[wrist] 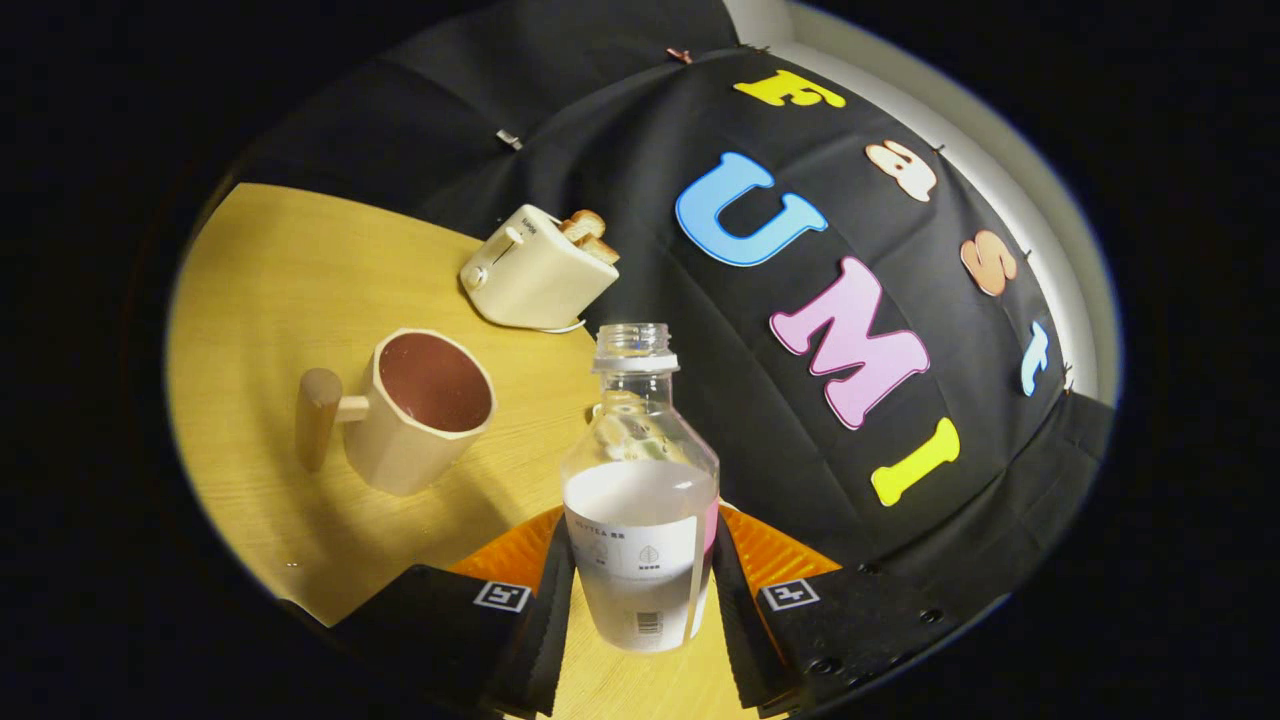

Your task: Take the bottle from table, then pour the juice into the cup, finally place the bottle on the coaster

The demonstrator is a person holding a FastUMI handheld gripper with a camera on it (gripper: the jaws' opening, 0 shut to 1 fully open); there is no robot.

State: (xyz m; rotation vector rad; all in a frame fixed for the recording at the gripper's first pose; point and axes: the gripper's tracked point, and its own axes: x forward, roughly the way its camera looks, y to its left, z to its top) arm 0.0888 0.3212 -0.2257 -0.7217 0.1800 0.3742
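- Two fingers (545, 620) of the gripper (640, 625) clamp the bottle (640, 500) low on both sides.
- Bottle lifted, neck up, uncapped, long axis near upright.
- Cup (415, 410) stands apart beyond the fingers; bare table (270, 280) surrounds it.

The gripper (640, 600) fingers press both sides of a clear, open-topped plastic bottle (640, 500), blocking the gap between them. Ahead-left, a beige faceted wooden cup (415, 415) and cream toaster (535, 270) stand apart on the yellow wooden table (270, 280), bare beyond them.

Wooden table (270, 300) before black cloth wall (620, 130), toaster (535, 270) behind.
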